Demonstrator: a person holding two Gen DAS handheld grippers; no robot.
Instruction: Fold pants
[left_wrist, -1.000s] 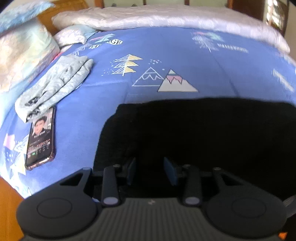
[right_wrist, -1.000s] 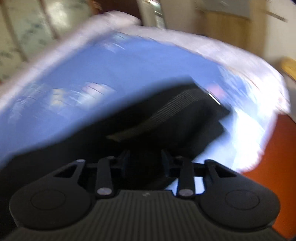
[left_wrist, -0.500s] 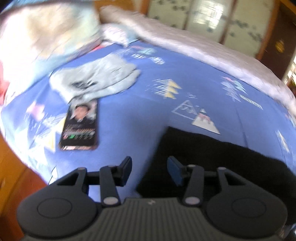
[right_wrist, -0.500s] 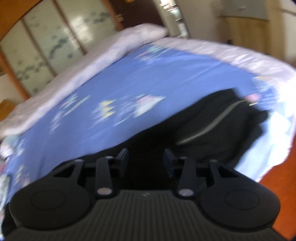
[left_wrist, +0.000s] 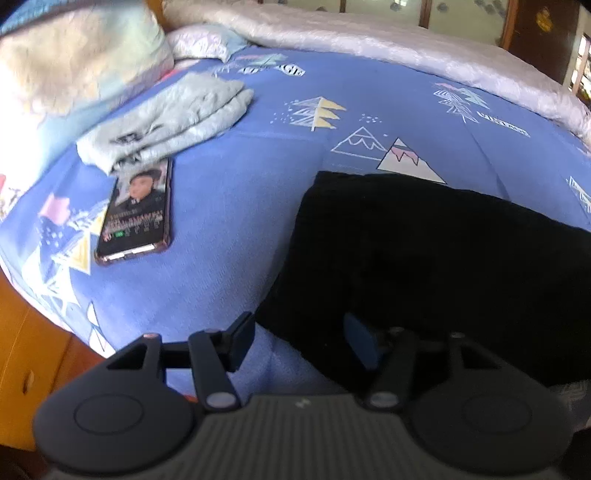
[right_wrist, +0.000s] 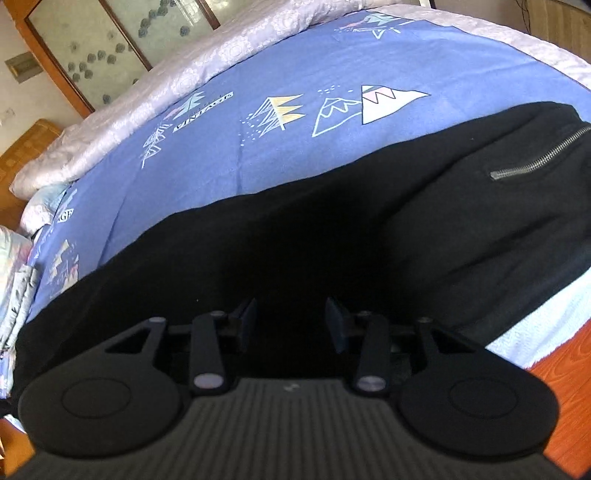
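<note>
Black pants (left_wrist: 424, 251) lie flat along the near edge of a blue patterned bedspread (left_wrist: 240, 177). In the right wrist view the pants (right_wrist: 295, 240) run across the frame, with a zipper pocket (right_wrist: 535, 158) at the far right. My left gripper (left_wrist: 299, 339) hovers over the pants' left end. Its jaws are opening and grip nothing; the cloth's edge lies below the gap. My right gripper (right_wrist: 291, 321) stands open above the middle of the pants, nothing pinched between its pads.
A phone (left_wrist: 136, 210) with its screen lit lies left of the pants, beside a folded grey garment (left_wrist: 166, 118). Pillows (left_wrist: 74, 55) sit at the far left and a white quilt (left_wrist: 369, 40) along the far side. The wooden bed edge (left_wrist: 22, 350) and floor (right_wrist: 554, 354) border the near side.
Both grippers have let go of the black cloth and their jaws have spread. The left one slid toward the pants' left end; the right one drew back from the zipper end.
</note>
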